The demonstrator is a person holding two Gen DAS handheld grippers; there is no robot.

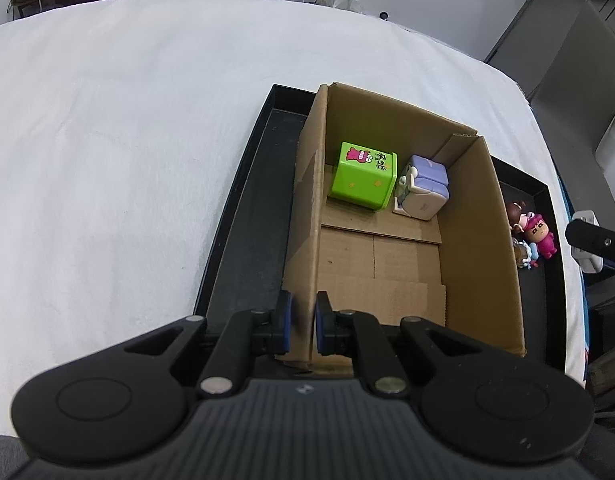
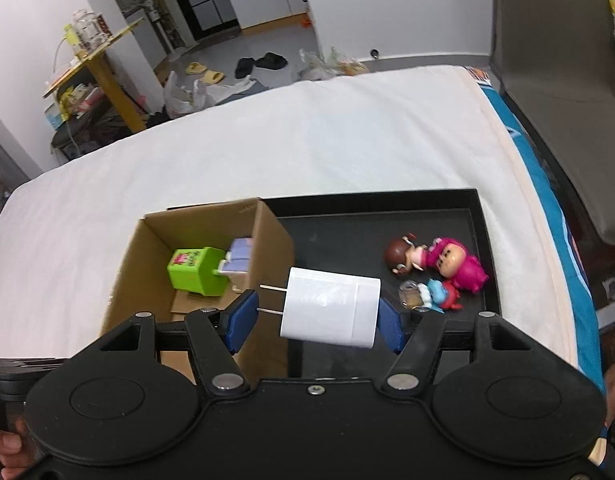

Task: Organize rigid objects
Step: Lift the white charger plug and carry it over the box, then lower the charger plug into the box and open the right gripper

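Left claw (image 1: 303,322): clenched on the near wall of the cardboard box (image 1: 479,216), its blue pads pressing the wall from both sides at lower centre of the left wrist view.
Right claw (image 2: 311,314): grasping the white charger (image 2: 331,306) across its length; the right pad sits against the charger's flat end, the left pad stands at the tips of its two prongs, which point to the left of the frame.
White charger, place: lower centre of the right wrist view, held in the air over the box's right wall and the black tray (image 2: 477,216).
Cardboard box: open-topped, standing in the left part of the tray.
Green cube (image 1: 363,176): on the box floor toward the far wall.
Lilac block (image 1: 425,188): just right of the green cube, touching it.
Figurines (image 2: 439,272): a small cluster lying on the tray floor, right of the box and beyond the right claw.
Tray support: white cloth-covered table (image 2: 267,152).
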